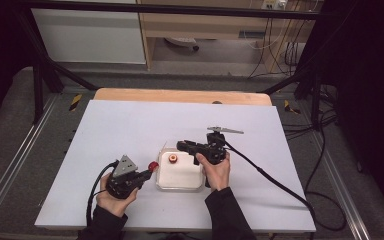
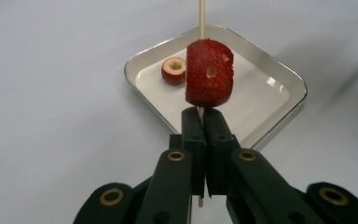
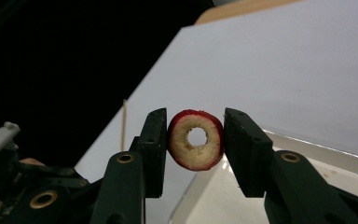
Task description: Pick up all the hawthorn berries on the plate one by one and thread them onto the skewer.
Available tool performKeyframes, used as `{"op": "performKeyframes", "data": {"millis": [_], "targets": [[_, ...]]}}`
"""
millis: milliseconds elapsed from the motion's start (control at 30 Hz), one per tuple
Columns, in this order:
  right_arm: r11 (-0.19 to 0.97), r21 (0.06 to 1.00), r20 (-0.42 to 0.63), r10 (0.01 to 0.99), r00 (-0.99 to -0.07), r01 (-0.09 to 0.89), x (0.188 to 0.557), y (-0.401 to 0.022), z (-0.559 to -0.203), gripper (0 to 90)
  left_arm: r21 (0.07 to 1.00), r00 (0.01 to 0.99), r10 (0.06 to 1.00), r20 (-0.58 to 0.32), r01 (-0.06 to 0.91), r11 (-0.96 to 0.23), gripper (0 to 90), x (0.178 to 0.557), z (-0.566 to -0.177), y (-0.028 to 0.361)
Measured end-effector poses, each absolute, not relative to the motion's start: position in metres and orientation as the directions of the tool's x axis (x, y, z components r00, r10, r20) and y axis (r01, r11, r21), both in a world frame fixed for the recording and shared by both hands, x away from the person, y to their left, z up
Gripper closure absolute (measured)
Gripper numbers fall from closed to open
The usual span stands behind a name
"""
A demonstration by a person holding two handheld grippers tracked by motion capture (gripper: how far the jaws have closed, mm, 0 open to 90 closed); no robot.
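Left gripper [image 2: 200, 122]: jaws shut tight on a thin wooden skewer [image 2: 201, 18], which stands upright between the pads. A red strawberry piece [image 2: 209, 73], pitted and dimpled, already sits threaded on the stick just above the jaw tips. In the high view the left gripper [image 1: 145, 172] rests low at the near-left edge of the shallow white square tray [image 1: 180, 186], the red fruit at its tip.

Right gripper [image 3: 193, 140]: jaws part-closed, pressing on both sides of a red-skinned fruit ring with pale flesh and a hole through its centre [image 3: 196, 139]. The ring is held clear of the tray, the hole facing the camera. In the high view the right gripper [image 1: 184, 146] hangs over the tray's far side, pointing left.

A second small red ring with a pale centre [image 2: 174, 70] lies flat in the tray, at its far-left corner as seen from above [image 1: 173, 159].

Step in hand, by my reading: threading fruit on the stick; one piece is on and the ring is lifted for loading.

Next move calls for bringing the ring's hole over the skewer's top end and lining it up with the stick, then sliding it down toward the strawberry. The left grip must hold the stick steady; a small tilt would miss the hole or split the ring.
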State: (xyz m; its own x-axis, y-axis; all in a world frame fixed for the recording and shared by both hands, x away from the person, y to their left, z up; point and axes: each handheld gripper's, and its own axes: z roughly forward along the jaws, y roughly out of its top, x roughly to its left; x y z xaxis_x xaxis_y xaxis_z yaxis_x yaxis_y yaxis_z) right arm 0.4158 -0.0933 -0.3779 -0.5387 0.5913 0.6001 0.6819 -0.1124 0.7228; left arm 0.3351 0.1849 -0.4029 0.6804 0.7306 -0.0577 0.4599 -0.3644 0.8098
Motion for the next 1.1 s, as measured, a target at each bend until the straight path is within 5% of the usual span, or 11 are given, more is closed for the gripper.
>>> {"op": "performKeyframes", "data": {"millis": [600, 1100], "targets": [[-0.399, 0.795, 0.606, 0.528, -0.595, 0.456, 0.397, -0.081, -0.379, 61.3, 0.822, 0.692, 0.713, -0.108, 0.465, -0.327, 88.4, 0.328, -0.400, 0.175], [-0.408, 0.849, 0.521, 0.543, -0.659, 0.335, 0.393, -0.074, -0.391, 61.3, 0.812, 0.680, 0.709, -0.189, 0.514, -0.276, 88.5, 0.326, -0.401, 0.169]]}}
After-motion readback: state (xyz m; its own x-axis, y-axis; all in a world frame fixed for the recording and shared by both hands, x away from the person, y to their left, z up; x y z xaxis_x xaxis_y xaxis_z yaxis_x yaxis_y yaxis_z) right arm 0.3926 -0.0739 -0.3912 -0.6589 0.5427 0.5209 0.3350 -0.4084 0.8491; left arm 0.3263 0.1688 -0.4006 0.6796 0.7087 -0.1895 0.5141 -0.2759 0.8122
